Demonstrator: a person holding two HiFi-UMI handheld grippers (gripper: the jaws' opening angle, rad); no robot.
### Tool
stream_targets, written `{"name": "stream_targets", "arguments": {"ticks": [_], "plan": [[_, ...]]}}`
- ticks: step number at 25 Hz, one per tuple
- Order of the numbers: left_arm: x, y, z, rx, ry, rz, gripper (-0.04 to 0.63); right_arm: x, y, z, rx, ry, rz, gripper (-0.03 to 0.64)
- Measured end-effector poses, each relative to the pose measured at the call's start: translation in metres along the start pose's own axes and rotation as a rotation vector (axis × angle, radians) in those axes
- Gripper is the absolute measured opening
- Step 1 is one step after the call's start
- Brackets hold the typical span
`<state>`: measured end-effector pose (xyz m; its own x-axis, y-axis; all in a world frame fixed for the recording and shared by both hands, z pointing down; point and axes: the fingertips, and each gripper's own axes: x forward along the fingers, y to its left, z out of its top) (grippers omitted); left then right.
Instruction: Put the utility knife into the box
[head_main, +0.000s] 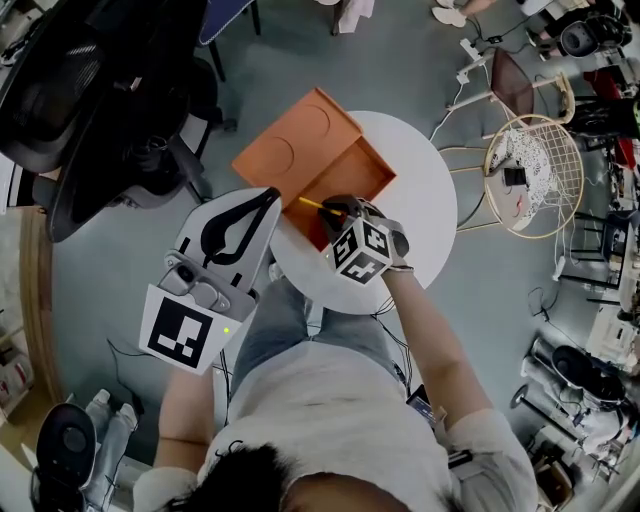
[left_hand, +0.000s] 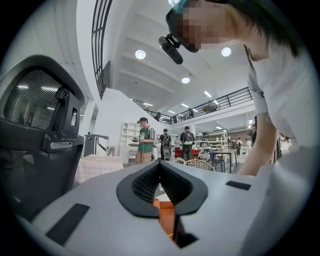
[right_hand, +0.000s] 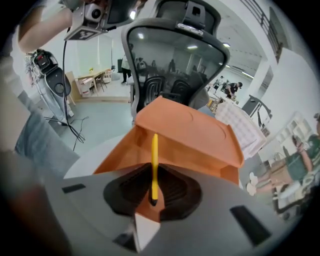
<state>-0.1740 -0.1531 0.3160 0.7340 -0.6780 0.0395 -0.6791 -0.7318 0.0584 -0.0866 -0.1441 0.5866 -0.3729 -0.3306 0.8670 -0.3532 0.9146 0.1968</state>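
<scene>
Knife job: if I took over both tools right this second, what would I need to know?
Right tool: shut on the yellow knife, which is held over the near part of the open orange box on the round table.
Left tool: shut and empty, by the table's left edge.
Done: the knife is gripped and at the box.
Left: lower it into the tray and let go. It seems not to be lying in the box yet.

Round white table (head_main: 428, 205) — orange box (head_main: 356, 172) on it.
</scene>
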Motion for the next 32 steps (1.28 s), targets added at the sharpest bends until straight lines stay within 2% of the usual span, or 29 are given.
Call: {"name": "stream_targets", "arguments": {"ticks": [6,20,25,32], "plan": [[-0.002,0.005,-0.005,-0.006,0.011,0.009,0.009,0.014,0.001,-0.011,-0.023,0.09,0.022,0.054],[-0.004,0.013,-0.009,-0.017,0.018,0.025,0.009,0.029,0.005,-0.024,-0.072,0.227,0.064,0.055],[-0.004,0.009,-0.009,-0.013,0.023,0.02,0.009,0.03,0.007,-0.026,-0.098,0.246,0.046,0.06],[-0.005,0.009,-0.01,-0.014,0.025,0.027,0.009,0.028,0.009,-0.025,-0.072,0.238,0.073,0.071]]}}
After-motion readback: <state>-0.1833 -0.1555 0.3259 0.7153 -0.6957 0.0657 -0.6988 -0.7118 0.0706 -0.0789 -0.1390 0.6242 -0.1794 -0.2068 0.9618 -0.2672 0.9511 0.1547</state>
